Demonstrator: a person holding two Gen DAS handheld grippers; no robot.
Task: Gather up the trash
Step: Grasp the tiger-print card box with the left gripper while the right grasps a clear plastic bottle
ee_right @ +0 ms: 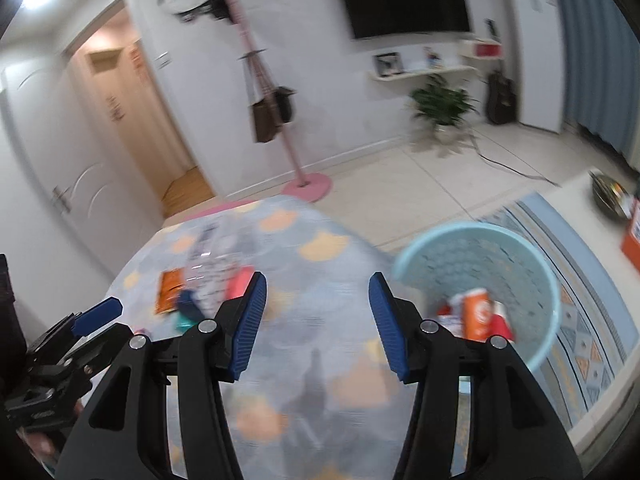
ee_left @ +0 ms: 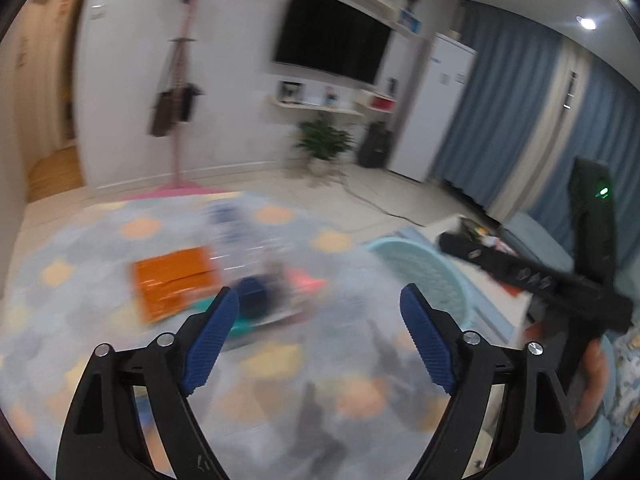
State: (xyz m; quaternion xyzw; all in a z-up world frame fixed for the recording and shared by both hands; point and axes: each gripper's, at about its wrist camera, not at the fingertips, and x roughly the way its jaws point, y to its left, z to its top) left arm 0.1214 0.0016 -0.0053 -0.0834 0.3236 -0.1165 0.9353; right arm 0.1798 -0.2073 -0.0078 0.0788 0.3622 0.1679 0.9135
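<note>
Blue ribbed pads of the left tool (ee_left: 320, 300) fill the bottom of its own view, jaws spread wide with nothing between them, above a tabletop (ee_left: 100, 320) covered in a grey cloth with orange cat shapes. Beyond the pads, badly blurred, lies the trash (ee_left: 240, 280): an orange packet (ee_left: 172, 284), something dark blue, a pink bit and clear wrapping, all close together on the cloth. Right tool (ee_right: 316, 300) likewise stands apart and empty over the same cloth; in the left view it shows as a black bar at the right edge. Just past the tabletop's right edge, on a patterned rug (ee_right: 580, 300), sits a light-blue basket (ee_right: 532, 248) holding an orange carton (ee_right: 478, 312) and some red and white scraps
</note>
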